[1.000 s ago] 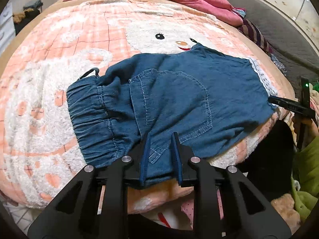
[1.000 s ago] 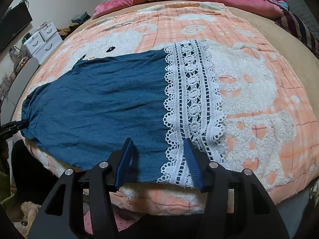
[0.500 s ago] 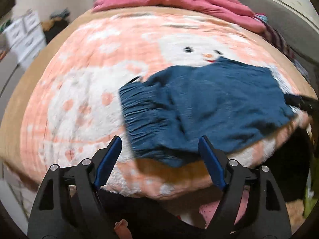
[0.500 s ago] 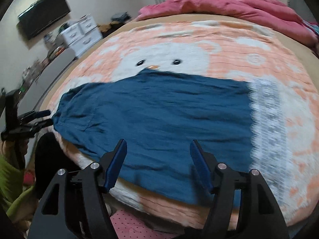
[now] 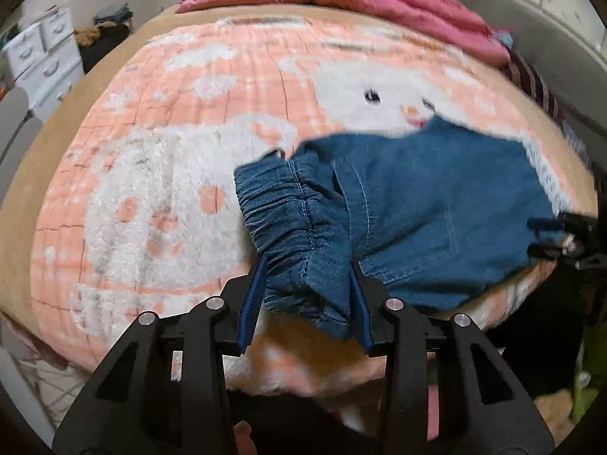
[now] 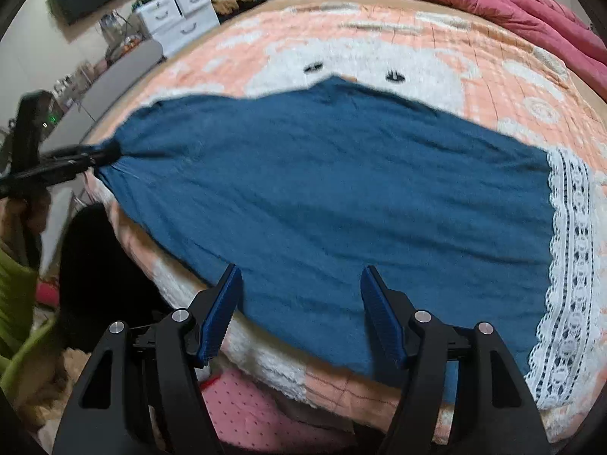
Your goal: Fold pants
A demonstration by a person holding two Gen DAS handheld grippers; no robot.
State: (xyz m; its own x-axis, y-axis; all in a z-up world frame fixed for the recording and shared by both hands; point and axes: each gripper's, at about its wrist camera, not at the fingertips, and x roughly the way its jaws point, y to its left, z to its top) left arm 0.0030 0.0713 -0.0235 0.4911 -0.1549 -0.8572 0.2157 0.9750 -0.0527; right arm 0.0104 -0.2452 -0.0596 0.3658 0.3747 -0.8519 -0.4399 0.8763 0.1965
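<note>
1. The pants [image 5: 436, 204] lie flat on the blanket [image 5: 159, 174] near the edge of the bed, with their long axis running crosswise to both grippers: waistband toward the left, lace hem toward the right.

2. The left gripper [image 5: 307, 299] has the gathered waistband [image 5: 288, 212] bunched between its blue pads, at the corner nearest the bed edge. The pads sit narrowly apart with denim filling the gap, so I judge it clamped on the cloth. From this gripper, the rest of the garment stretches away ahead and to its right.

3. The right gripper [image 6: 301, 313] stands wide, gripping nothing. Its pads hang over the near edge of the pant leg, about mid-length. The lace hem [image 6: 569, 265] lies well off to its right, and the left gripper [image 6: 76, 159] pinches the far waist end off to its left.

4. The relation that matters: the left gripper is already on one end of the long axis, while the right one is near the middle, not at the hem. A fold bringing waist to hem would probably carry the left gripper's end rightward along that axis, toward the lace.

5. The right-wrist view is slightly blurred, so whether its pads touch the denim cannot be told.
</note>
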